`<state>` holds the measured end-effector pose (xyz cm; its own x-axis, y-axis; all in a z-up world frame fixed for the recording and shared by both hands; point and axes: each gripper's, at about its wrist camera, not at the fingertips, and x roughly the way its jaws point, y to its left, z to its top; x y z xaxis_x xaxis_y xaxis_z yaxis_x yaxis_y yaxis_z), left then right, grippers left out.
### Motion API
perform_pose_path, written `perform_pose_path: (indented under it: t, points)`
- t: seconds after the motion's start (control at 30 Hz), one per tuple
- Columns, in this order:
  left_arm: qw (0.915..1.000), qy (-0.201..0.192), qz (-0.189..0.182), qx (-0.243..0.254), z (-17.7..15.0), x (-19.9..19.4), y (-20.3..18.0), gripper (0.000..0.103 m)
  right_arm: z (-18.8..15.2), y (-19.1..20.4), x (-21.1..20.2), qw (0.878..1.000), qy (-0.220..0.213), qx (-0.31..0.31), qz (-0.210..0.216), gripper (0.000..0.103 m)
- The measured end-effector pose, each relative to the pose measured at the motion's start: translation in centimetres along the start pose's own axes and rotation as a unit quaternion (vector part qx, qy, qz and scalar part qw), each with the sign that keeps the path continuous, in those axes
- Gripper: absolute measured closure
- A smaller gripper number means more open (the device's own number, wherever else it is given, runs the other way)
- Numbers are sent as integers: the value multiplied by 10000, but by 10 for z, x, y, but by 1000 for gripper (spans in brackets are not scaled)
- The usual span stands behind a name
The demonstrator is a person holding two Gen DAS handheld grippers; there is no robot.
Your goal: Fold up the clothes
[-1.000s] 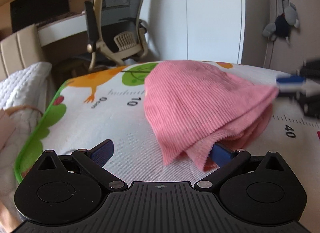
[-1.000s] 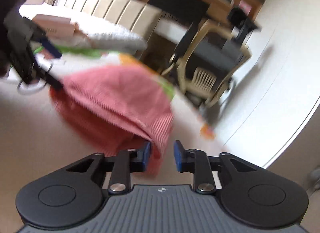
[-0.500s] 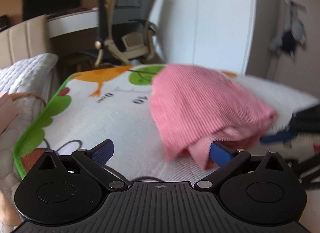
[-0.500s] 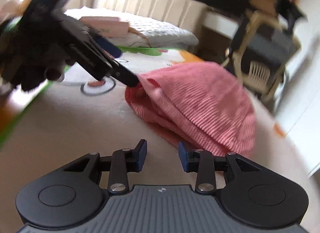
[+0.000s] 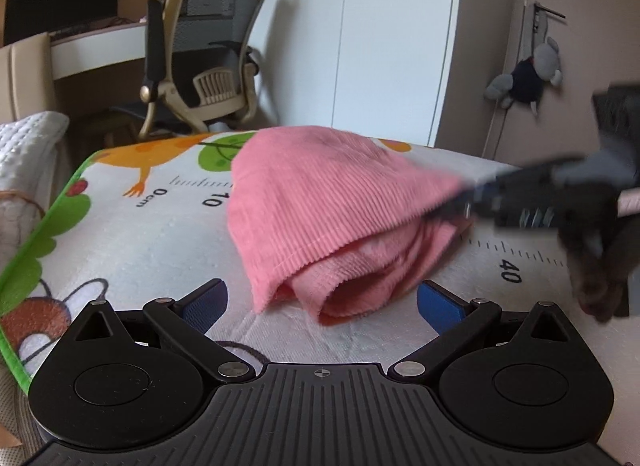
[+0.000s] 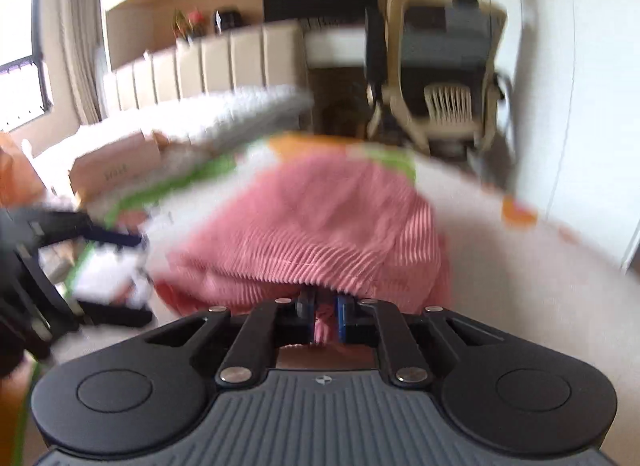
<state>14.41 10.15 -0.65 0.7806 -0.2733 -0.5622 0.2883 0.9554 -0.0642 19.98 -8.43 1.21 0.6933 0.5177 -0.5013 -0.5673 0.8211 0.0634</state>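
Observation:
A pink ribbed garment (image 5: 320, 217) lies folded in a loose heap on a white play mat (image 5: 140, 250) printed with animals and ruler marks. My left gripper (image 5: 320, 302) is open just in front of the garment's near fold, with nothing between its blue pads (image 5: 204, 300). My right gripper (image 6: 325, 316) is shut on the garment's (image 6: 320, 221) right edge, and pink cloth shows between its pads. In the left wrist view the right gripper (image 5: 468, 207) comes in blurred from the right, clamped on the cloth's corner.
A beige and grey office chair (image 5: 204, 65) stands beyond the mat by a desk. White quilted bedding (image 5: 24, 145) lies to the left. A cardboard box (image 6: 116, 169) sits on the bedding. A grey stuffed toy (image 5: 524, 77) hangs on the wall at right.
My right gripper swung in and closed on the garment's right edge; it was open half a second ago. My left gripper drew back, so its right pad is out from under the cloth.

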Motion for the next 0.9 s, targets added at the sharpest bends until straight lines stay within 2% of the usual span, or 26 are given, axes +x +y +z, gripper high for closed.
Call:
perform_pose_path:
  t: [0.1,0.23,0.3,0.37,0.43,0.47,0.53,0.63,0.73,0.8,0.9]
  points:
    - [10000,0,15,-13,-1,-1,-1,0,6,1,-15,9992,-99,-324,-233,93]
    - [9998,-106,-140,38,-1,-7,-5,0,-12,-12,-28,9981,307,-401,-344,93]
    - [9994,-175,-278,133,-1,-11,-9,0,-18,-17,-37,9987,324,-282,-270,91]
    - [9986,-179,-394,288,1,-6,-17,0,-15,-19,-43,9994,148,-188,-231,84]
    - [9975,-183,-510,443,4,-2,-25,0,-6,-21,-41,9996,-51,-104,-249,71]
    - [9969,-180,-564,515,5,1,-28,0,-2,-22,-37,9996,-133,-46,-252,70]
    - [9976,-27,-490,481,4,14,-32,0,-2,-24,-30,9995,-93,-20,-314,70]
    - [9990,169,-176,369,0,26,-31,0,-8,-25,-22,9989,107,-42,-447,70]
    - [9996,126,-17,268,-2,19,-27,0,-15,-27,-13,9978,308,-64,-580,68]
    - [9996,-39,30,294,0,11,-28,0,-19,-28,-7,9968,442,-78,-668,67]
    - [9990,-235,-143,347,9,6,-32,0,-25,-29,1,9947,642,-100,-800,66]
